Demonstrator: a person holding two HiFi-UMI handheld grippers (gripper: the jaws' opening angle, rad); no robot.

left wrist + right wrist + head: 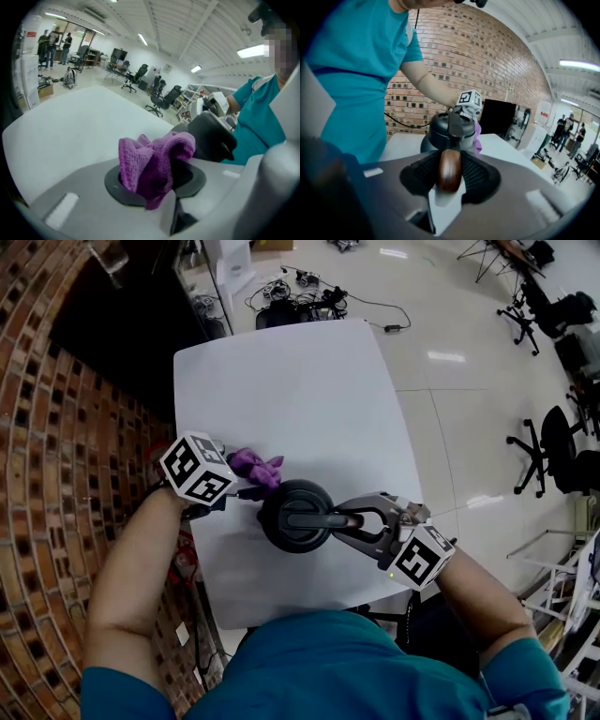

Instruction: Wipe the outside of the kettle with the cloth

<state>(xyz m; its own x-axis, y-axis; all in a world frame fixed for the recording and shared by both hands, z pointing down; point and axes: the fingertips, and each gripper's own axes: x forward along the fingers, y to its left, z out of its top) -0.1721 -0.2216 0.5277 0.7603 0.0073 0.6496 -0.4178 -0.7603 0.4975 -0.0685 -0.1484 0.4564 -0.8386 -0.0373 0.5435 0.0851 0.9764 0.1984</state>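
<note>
Kettle, black and rigid, stands near the front edge of the white table. It looks fairly heavy and smooth-sided (probably slippery under a wipe), so its brown handle grip is the sensible hold. The right gripper is clamped on that grip. The purple cloth, soft and light, is bunched in the closed jaws of the left gripper, just beside the kettle. With 2 holds set, the slick-looking tabletop matters little. A brick wall, glossy floor and office chairs surround it.
</note>
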